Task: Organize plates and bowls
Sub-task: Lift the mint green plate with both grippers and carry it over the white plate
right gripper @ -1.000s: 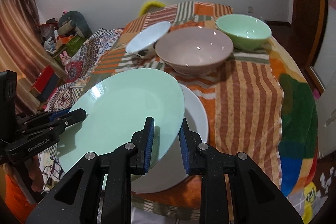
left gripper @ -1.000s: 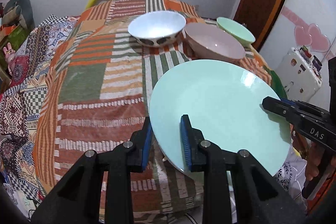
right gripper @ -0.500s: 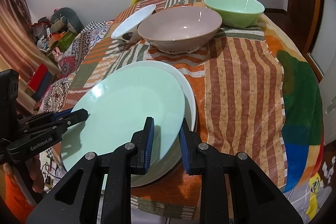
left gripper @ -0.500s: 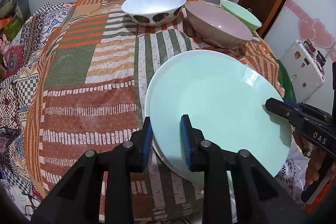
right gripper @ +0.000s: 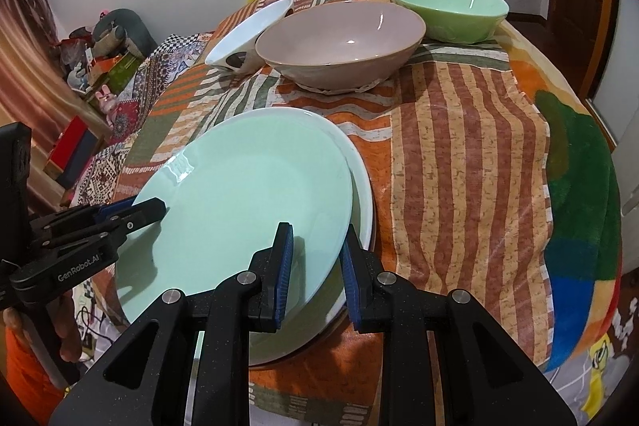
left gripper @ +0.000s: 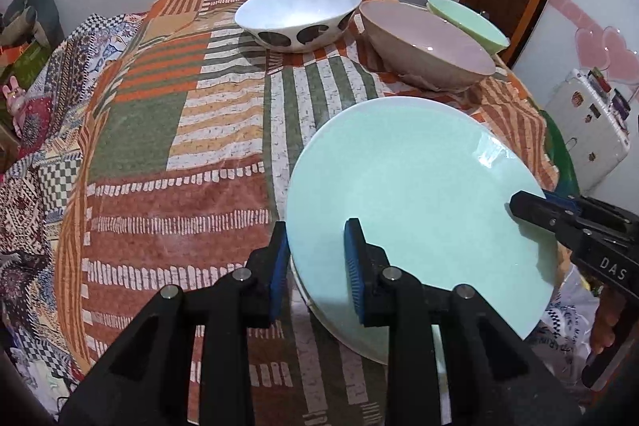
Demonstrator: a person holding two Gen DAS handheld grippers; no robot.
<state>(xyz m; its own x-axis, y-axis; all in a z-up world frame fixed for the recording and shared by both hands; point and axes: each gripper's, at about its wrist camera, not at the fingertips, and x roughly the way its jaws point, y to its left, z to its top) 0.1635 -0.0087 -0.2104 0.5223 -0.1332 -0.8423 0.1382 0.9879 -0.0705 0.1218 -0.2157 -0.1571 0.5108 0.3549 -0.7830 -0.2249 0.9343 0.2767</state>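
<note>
Mint-green plate (left gripper: 419, 186) clamped at opposite rims by left gripper (left gripper: 315, 258) and right gripper (right gripper: 315, 262), fingers closed on it, resting atop white plate (right gripper: 361, 186) on tabletop (left gripper: 179, 146): two-sided hold for level stacking.

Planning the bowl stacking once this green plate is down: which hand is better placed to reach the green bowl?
Right. The green bowl stands at the far right of the bowl row, on the right gripper's side; from the left gripper the pink bowl blocks it.
</note>
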